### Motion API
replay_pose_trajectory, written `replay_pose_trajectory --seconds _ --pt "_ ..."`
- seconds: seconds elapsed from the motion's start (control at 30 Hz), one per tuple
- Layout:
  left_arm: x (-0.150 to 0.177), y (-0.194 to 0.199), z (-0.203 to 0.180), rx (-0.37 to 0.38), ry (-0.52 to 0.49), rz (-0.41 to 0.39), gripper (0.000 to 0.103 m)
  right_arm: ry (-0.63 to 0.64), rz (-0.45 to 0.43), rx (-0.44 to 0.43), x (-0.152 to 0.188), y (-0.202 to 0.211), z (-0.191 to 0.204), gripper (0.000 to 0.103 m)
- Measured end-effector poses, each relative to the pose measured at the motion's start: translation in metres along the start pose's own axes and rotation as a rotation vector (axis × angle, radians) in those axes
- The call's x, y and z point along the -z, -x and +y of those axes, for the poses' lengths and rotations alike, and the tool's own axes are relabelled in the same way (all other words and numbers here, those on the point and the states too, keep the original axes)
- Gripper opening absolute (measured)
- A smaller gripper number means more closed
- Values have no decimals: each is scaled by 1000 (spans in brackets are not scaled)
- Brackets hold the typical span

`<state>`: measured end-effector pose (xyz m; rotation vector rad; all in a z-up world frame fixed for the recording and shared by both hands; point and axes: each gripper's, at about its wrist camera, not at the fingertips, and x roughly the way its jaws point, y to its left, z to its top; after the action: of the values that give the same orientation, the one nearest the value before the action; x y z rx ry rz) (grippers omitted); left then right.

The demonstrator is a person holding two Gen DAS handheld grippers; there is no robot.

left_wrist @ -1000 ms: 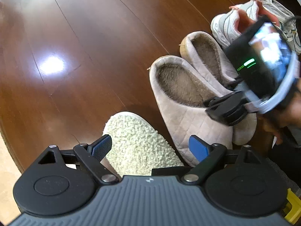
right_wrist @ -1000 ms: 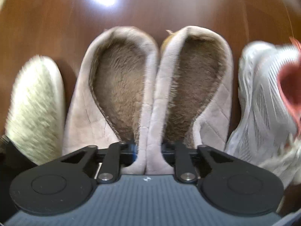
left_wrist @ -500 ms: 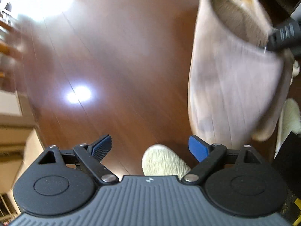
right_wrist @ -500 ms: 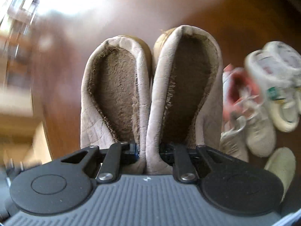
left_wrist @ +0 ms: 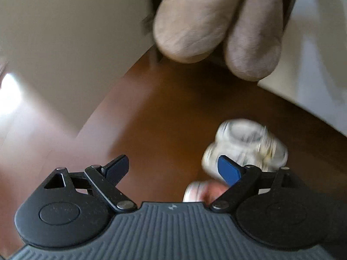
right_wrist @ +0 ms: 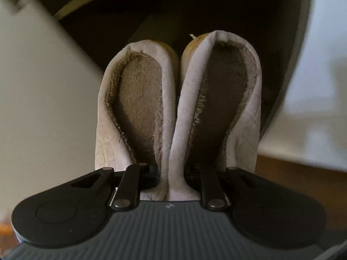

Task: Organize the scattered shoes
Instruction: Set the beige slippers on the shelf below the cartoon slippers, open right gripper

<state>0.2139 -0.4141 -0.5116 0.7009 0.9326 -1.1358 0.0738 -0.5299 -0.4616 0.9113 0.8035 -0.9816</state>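
The right tongs (right_wrist: 171,179) are pinched on the slippers (right_wrist: 177,99), gripping the two inner walls pressed together so the pair travels as one (a single grasp, two shoes). The slippers hang in the air, heels leading, toward the dark opening of a cabinet (right_wrist: 216,10) between pale panels; this looks like the carry to a storage spot. From the left view their toes (left_wrist: 216,21) droop down above the floor (left_wrist: 162,112), so the right hand is held high and angled forward. The left tongs (left_wrist: 173,169) stand wide and hold nothing, hovering low over the floor. Just beyond the left tongs' blue pad (left_wrist: 228,170) lie blurred white sneakers (left_wrist: 245,147), not yet sorted.
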Motion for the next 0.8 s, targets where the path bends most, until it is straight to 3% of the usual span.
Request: replay_pose_trajectory --seconds 0.1,0.23,0.37,0.47,0.57,0.73,0.8 --pt "-37 -35 -17 21 -113 -25 91 -41 -16 77 -55 -24 -7 16" --pt "-73 -63 -34 48 -202 -48 91 -3 -40 111 -92 -55 -10 16" --pt "-105 -74 -41 79 -214 -105 91 143 -112 165 -90 -74 -2 17" --pt "-128 -79 -38 84 -219 -123 91 229 -178 158 -89 -79 -4 20" --pt "-147 -78 -37 113 -240 -124 91 273 -234 152 -94 -82 -5 27" --pt "-167 -75 -29 176 -128 -97 91 360 -319 160 -88 -87 -5 41" --pt "-167 -70 -29 169 -131 -107 91 407 -376 195 -75 -72 3 67"
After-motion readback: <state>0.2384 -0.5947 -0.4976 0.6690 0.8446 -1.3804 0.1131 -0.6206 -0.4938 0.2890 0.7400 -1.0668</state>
